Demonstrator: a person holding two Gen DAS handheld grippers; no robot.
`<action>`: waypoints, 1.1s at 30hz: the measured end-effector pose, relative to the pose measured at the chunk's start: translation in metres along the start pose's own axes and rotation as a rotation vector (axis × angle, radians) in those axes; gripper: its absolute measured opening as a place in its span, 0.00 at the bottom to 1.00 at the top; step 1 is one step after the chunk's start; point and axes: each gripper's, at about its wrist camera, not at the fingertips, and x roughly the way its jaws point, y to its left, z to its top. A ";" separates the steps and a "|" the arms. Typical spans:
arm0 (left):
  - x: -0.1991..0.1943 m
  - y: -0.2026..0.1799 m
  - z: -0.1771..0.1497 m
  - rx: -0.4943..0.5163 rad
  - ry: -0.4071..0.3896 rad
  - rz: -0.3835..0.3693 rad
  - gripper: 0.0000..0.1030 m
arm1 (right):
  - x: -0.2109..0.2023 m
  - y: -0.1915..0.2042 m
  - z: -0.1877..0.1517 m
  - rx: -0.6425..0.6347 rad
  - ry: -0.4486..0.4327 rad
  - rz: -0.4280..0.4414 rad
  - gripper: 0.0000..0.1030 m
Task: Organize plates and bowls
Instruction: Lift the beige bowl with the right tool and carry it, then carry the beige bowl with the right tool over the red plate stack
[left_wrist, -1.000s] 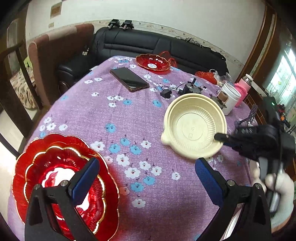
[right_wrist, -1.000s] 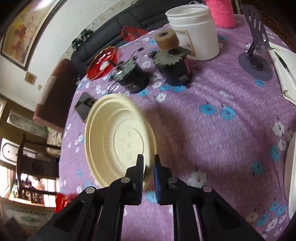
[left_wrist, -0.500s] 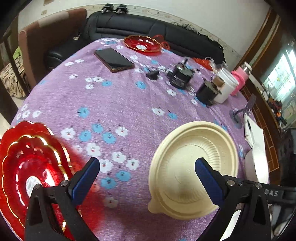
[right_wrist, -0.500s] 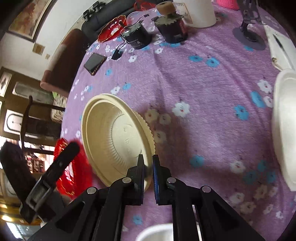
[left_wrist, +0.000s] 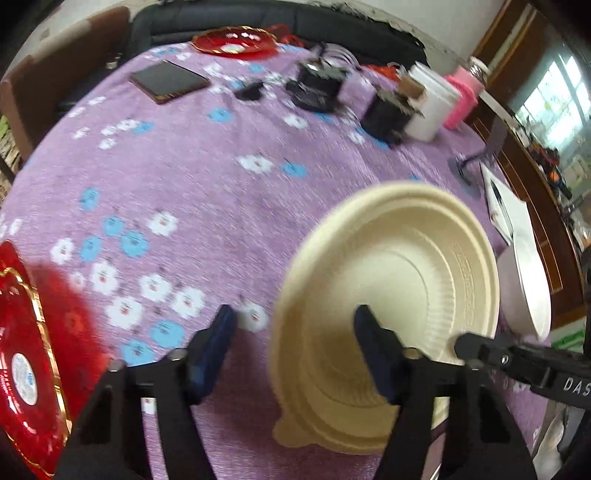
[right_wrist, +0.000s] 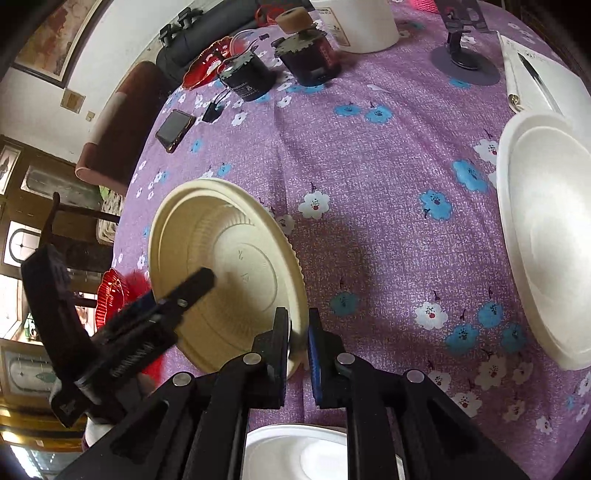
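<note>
A cream plastic bowl (left_wrist: 399, 280) is held tilted above the purple flowered tablecloth (left_wrist: 207, 177). My right gripper (right_wrist: 298, 339) is shut on the bowl's (right_wrist: 221, 266) rim; it shows at the right of the left wrist view (left_wrist: 465, 343). My left gripper (left_wrist: 295, 332) is open, its jaws either side of the bowl's left rim, one finger (right_wrist: 192, 284) inside the bowl. A red scalloped plate (left_wrist: 26, 354) lies at the near left; another red plate (left_wrist: 232, 38) sits at the far edge.
White plates lie at the right (right_wrist: 550, 236) and near edge (right_wrist: 306, 454). A phone (left_wrist: 168, 81), two dark round devices (right_wrist: 247, 79), a white jar (left_wrist: 430, 107), a pink bottle (left_wrist: 461, 101) and a notebook with pen (right_wrist: 532, 70) stand at the back. A black sofa (left_wrist: 258, 18) lies beyond.
The right gripper has carried the cream bowl nearer and left. The left gripper has moved right onto the bowl and narrowed, one finger now inside it.
</note>
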 end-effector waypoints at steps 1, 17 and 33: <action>0.002 -0.002 -0.001 0.007 0.008 -0.004 0.47 | 0.001 -0.001 -0.001 0.004 -0.001 0.005 0.12; -0.035 -0.009 -0.026 0.044 -0.065 -0.012 0.20 | -0.026 0.016 -0.017 -0.085 -0.123 -0.055 0.14; -0.122 0.001 -0.075 0.043 -0.263 0.001 0.20 | -0.057 0.054 -0.064 -0.158 -0.187 -0.018 0.14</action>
